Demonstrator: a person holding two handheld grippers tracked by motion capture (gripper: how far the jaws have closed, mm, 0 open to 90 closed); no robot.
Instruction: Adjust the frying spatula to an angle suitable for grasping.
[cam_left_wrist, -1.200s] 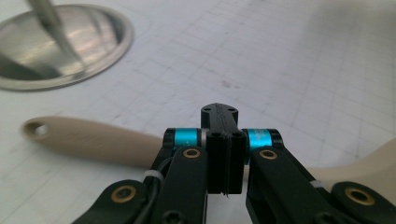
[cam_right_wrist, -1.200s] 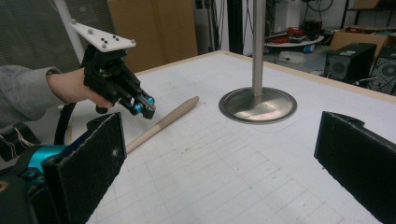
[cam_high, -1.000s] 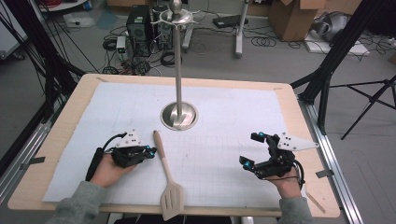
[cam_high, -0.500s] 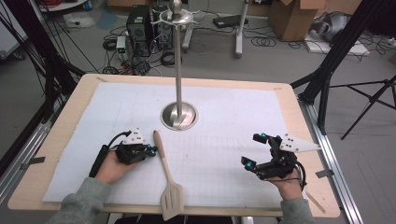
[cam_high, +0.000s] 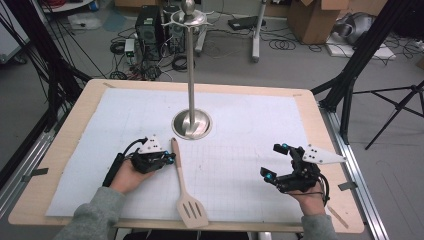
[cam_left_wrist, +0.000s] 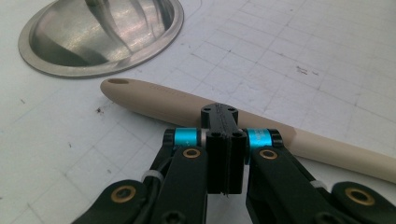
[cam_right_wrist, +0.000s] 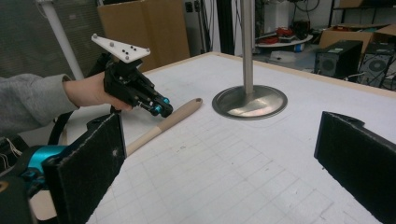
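Pale wooden slotted spatula (cam_high: 183, 185) flat on white gridded mat (cam_high: 240, 125), handle near round steel stand base (cam_high: 191, 124). Left gripper (cam_high: 170, 159) clamped empty, tips at handle. Right gripper (cam_high: 274, 161) spread wide, empty, well apart.

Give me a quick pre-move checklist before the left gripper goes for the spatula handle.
1. Left gripper jaws open enough to take the handle: not ok, they are shut, tips together.
2. Left gripper at the wooden spatula handle: ok, tips right beside its upper part; contact cannot tell.
3. Spatula lying flat on the white mat, slotted blade toward the person: ok.
4. Metal stand clear of the handle: ok, its base sits just beyond the handle's end, apart from it.
5. Right gripper out of the way: ok, jaws open, empty, far to the side.
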